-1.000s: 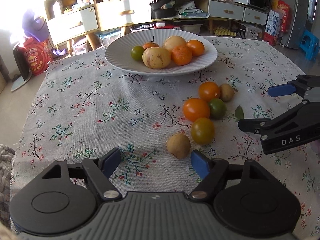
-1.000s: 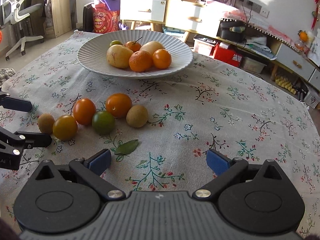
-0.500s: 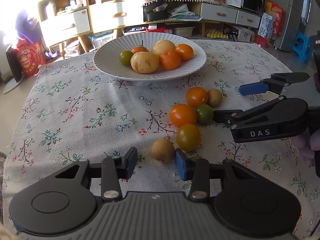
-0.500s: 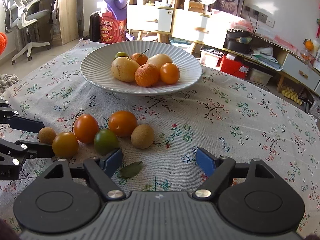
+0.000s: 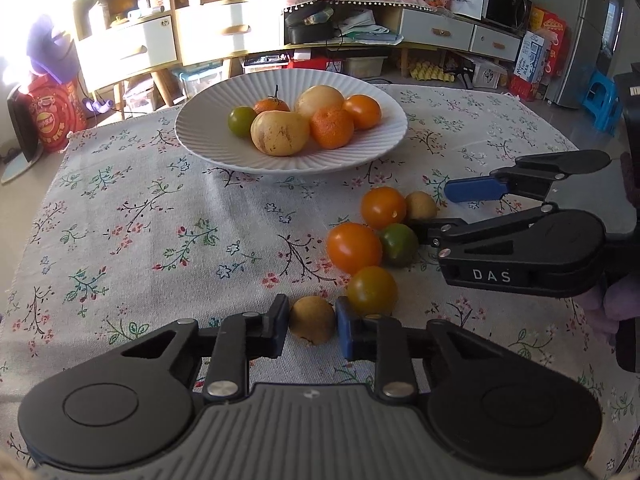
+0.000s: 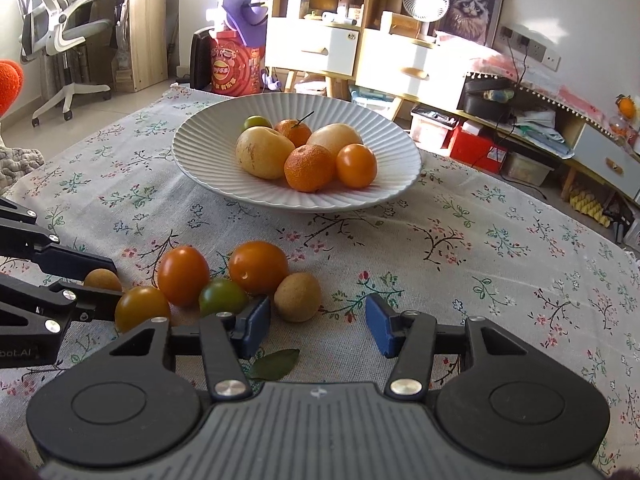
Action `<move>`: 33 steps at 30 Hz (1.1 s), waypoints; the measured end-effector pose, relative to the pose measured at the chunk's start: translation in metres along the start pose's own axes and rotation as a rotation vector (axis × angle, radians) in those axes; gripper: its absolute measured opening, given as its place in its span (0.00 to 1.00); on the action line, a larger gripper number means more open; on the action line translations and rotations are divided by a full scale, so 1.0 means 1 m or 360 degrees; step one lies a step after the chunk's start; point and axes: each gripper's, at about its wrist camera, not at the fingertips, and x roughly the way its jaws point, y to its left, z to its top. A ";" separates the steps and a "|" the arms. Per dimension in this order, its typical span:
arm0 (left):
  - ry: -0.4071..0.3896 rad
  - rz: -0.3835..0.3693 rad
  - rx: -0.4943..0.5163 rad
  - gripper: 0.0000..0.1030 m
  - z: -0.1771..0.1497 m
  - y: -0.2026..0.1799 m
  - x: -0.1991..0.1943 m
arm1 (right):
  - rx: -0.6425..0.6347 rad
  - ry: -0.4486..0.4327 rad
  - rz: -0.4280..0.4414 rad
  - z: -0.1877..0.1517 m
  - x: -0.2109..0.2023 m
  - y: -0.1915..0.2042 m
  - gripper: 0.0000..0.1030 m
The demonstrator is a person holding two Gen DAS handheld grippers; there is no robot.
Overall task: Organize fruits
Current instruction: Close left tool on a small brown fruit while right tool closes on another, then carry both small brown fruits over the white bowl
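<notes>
A: What is seen on the counter [image 6: 500,280]?
B: A white plate [image 6: 392,184] of fruit at twelve o'clock, loose fruit nearer.
A: And the claws?
B: The left claw [image 5: 312,322] is clamped on a small brown fruit [image 5: 312,319]. The right claw [image 6: 318,324], just closing, grips nothing; another brown fruit [image 6: 297,297] lies between its pads.

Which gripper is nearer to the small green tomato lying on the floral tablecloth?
Right. The right gripper has one blue pad right beside the small green tomato. The left gripper is shut on a small brown round fruit, two fruits away.
</notes>
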 end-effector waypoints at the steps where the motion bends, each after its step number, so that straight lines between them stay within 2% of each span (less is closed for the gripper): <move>1: 0.0000 0.0000 -0.0003 0.25 0.000 0.000 0.000 | 0.0001 0.0000 0.0003 0.000 0.000 0.000 0.42; 14: 0.0010 -0.0025 -0.0037 0.25 0.001 0.003 0.000 | -0.0008 0.0005 0.0072 0.001 -0.002 0.003 0.23; 33: -0.0018 -0.0035 -0.0084 0.25 0.007 0.010 -0.006 | 0.0048 -0.0031 0.0088 0.007 -0.010 -0.003 0.22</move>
